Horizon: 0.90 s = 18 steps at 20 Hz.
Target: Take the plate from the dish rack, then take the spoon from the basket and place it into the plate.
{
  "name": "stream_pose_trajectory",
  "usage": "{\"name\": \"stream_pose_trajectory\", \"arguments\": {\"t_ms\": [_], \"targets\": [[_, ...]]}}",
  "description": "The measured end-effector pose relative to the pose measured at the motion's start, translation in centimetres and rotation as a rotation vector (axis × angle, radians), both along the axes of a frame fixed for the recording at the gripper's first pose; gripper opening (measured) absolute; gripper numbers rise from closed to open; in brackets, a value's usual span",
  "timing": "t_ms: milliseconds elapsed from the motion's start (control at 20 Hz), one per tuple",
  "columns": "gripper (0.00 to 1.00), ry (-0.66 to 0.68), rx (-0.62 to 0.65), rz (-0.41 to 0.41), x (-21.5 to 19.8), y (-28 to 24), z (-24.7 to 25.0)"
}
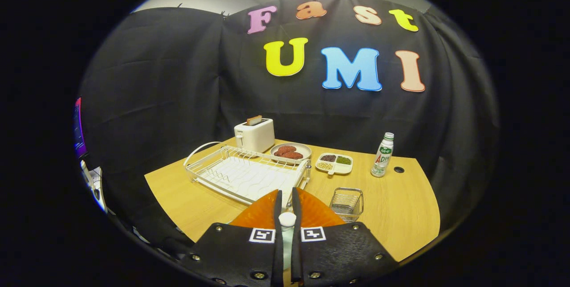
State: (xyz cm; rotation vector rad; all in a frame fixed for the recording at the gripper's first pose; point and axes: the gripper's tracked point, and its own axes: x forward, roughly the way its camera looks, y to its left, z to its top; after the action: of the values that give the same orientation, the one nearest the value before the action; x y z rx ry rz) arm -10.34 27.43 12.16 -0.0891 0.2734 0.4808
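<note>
Claw [287, 204]: fingers nearly together, clamped on the white handle of a spoon [287, 221] that stands up between them; its rounded handle end shows just above the finger bases, the bowl is hidden below. Judged closed on the spoon.

Orange translucent plastic plate [311, 211]: lies flat on the light wooden surface [401, 215], right under and just ahead of the fingertips, fanning out to both sides of them. It is off the rack already, so the open step is the drop of the spoon into it.

Handling, judged: spoon is light, stiff and smooth, so it may swivel or slip in a two-point grip on the handle; lower it before letting go. Plate is light and could skate if knocked; aim for its middle, not the rim.

Just right of the plate: small wire basket [347, 203], looks empty, near enough to catch a finger on a sideways swing.

Beyond the plate, left: white wire dish rack [247, 173] on a white tray, slots bare.

Far: white toaster [254, 134] with a slice in it; pale round dish of reddish-brown patties [290, 151]; white divided tray of grains and seeds [335, 163]; white bottle with green cap [383, 155] at far right. All well apart from the plate; none blocks the descent.
</note>
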Motion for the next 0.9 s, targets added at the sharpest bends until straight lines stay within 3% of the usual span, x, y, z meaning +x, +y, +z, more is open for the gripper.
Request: {"name": "stream_pose_trajectory", "arguments": {"t_ms": [900], "targets": [[0.09, 0.131, -0.075, 0.208, 1.3, 9.1, -6.2]]}}
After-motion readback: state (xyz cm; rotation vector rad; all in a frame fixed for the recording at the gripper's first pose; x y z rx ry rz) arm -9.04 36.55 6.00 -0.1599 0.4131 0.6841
